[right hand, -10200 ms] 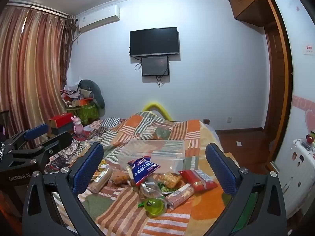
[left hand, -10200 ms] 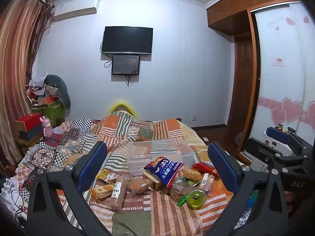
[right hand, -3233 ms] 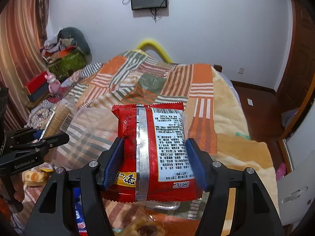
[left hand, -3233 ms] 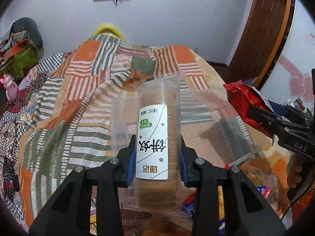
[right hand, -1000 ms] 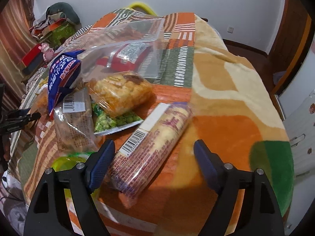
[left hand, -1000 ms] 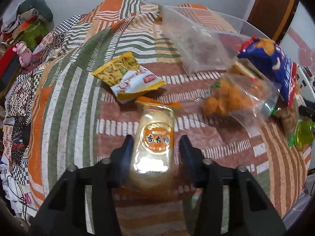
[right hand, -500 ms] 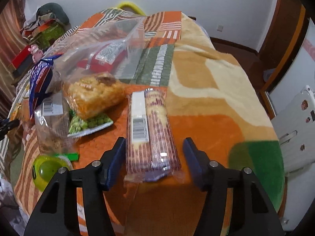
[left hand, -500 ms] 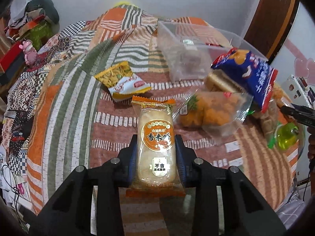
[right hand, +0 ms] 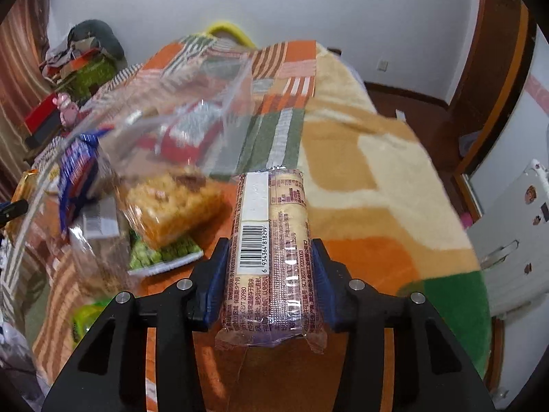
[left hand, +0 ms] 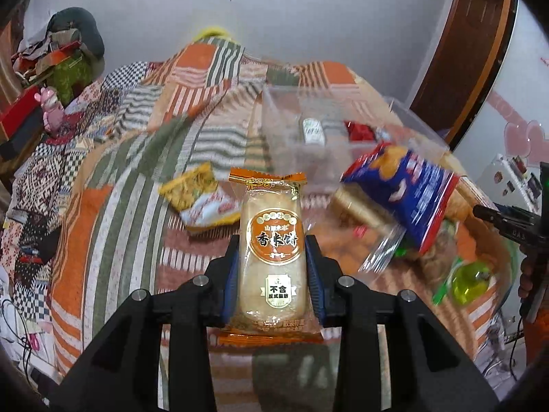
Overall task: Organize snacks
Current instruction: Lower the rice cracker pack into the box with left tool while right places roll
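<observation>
Grippers: two, the left gripper (left hand: pixel 271 274) and the right gripper (right hand: pixel 267 274)
Snack packs held in grippers: two, a rice cracker pack (left hand: pixel 272 250) and a biscuit roll (right hand: pixel 269 257)
Clear plastic boxes: one clear box (left hand: pixel 284 127)
Packs inside the box: two, a white-labelled pack (left hand: pixel 313 131) and a red pack (left hand: pixel 358 132)
Blue snack bags: one blue bag (left hand: pixel 408 185)
Yellow snack packets: one yellow packet (left hand: pixel 200 199)
Clear bags of golden fried snacks: one fried snack bag (right hand: pixel 173 202)
Green pea packs: one pea pack (right hand: pixel 161 254)
Green jelly cups: one jelly cup (left hand: pixel 470 278)
Beds: one bed (right hand: pixel 377 178)
</observation>
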The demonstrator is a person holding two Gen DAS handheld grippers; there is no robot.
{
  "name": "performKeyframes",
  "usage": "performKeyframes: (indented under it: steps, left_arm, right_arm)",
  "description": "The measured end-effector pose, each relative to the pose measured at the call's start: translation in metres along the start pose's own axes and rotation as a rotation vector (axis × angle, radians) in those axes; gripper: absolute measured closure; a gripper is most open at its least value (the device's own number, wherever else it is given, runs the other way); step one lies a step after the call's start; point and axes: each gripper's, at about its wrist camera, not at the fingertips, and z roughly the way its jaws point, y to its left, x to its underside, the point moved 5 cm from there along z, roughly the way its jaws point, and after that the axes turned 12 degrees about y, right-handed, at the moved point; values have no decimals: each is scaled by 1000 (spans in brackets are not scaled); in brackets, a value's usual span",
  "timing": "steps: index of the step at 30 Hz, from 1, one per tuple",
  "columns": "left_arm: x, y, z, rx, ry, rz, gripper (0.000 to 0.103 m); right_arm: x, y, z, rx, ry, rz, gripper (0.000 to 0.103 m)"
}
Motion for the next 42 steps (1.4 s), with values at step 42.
performKeyframes:
  steps: [42]
  left_arm:
    - [-143,-37,90,-2,-24,37,68]
  right_arm:
    - [-123,64,52,-80,-61,-132,60]
